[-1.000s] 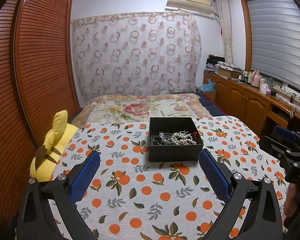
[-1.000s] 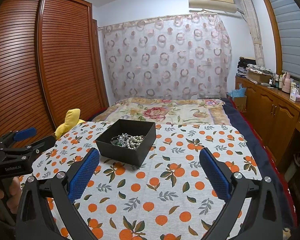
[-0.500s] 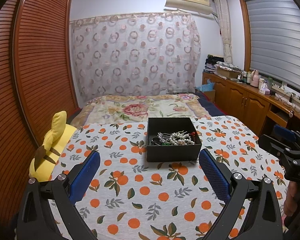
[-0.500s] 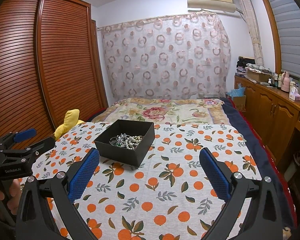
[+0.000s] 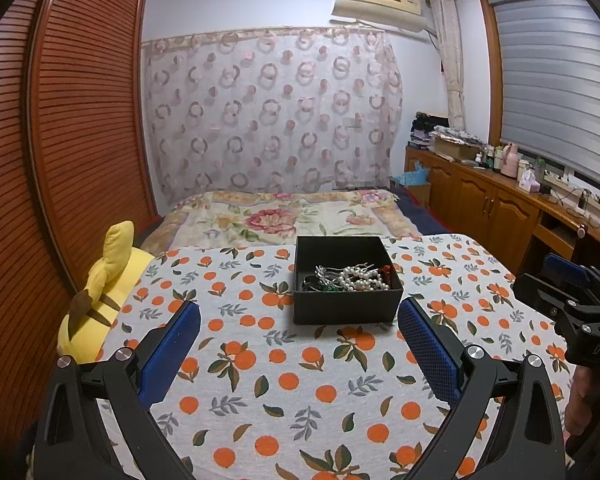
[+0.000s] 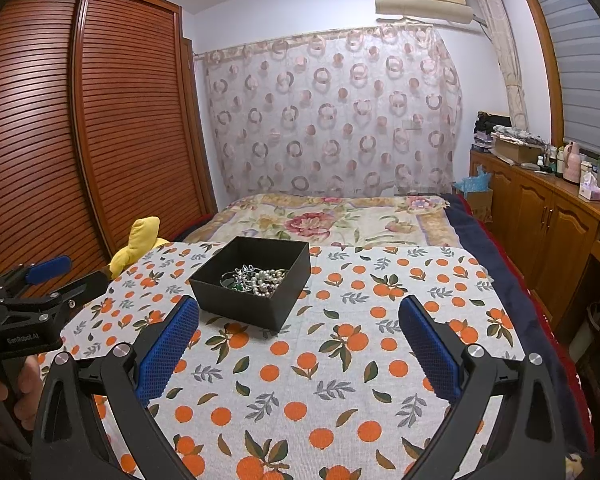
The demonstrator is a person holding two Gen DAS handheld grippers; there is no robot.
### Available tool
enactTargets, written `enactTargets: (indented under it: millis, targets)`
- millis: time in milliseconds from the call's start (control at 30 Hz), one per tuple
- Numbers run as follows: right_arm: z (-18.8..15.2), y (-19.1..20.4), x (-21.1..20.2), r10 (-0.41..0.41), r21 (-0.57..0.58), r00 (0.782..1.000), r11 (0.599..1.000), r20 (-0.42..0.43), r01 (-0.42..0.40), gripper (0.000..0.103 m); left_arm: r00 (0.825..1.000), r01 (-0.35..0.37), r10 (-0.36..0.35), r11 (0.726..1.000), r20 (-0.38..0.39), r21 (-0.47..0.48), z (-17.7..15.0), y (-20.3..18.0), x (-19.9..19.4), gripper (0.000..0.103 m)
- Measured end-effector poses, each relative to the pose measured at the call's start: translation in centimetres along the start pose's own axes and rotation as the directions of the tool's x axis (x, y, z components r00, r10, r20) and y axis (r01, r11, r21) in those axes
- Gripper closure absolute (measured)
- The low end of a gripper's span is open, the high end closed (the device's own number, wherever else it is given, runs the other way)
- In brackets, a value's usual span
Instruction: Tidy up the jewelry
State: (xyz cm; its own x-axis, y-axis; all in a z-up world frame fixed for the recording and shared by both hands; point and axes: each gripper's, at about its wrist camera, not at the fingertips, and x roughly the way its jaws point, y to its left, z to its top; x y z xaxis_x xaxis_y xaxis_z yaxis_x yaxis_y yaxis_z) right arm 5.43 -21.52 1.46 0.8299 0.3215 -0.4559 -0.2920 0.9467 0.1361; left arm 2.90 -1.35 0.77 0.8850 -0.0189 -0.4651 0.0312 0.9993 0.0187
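A black open box (image 5: 346, 308) (image 6: 236, 304) stands on the orange-print cloth, holding a tangle of jewelry (image 5: 354, 278) (image 6: 256, 280): pearl beads, silver pieces, a green and a red bit. My left gripper (image 5: 299, 318) hovers open in front of the box, nothing between its blue pads. My right gripper (image 6: 299, 314) is open too, to the right of the box and nearer than it. In the left wrist view the right gripper (image 5: 568, 280) shows at the right edge; in the right wrist view the left gripper (image 6: 52, 276) shows at the left edge.
The cloth-covered table (image 5: 300, 392) sits before a bed with a floral blanket (image 5: 284, 216). A yellow plush toy (image 5: 100, 300) lies at the table's left edge. A slatted wooden wardrobe (image 5: 60, 160) fills the left; wooden cabinets (image 6: 548, 216) with clutter line the right.
Both views have shifted only slightly; the box sits a touch lower and further left in each frame. Both grippers stay open and empty.
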Motion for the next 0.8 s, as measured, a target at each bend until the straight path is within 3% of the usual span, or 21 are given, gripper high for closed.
enactTargets:
  millis: [800]
  targets:
    - [0.04, -0.03, -0.02, 0.001, 0.001, 1.0, 1.0, 0.0, -0.001, 0.002, 1.0, 0.0, 0.0, 1.0, 0.002, 0.0, -0.14, -0.07, -0.12, 0.008]
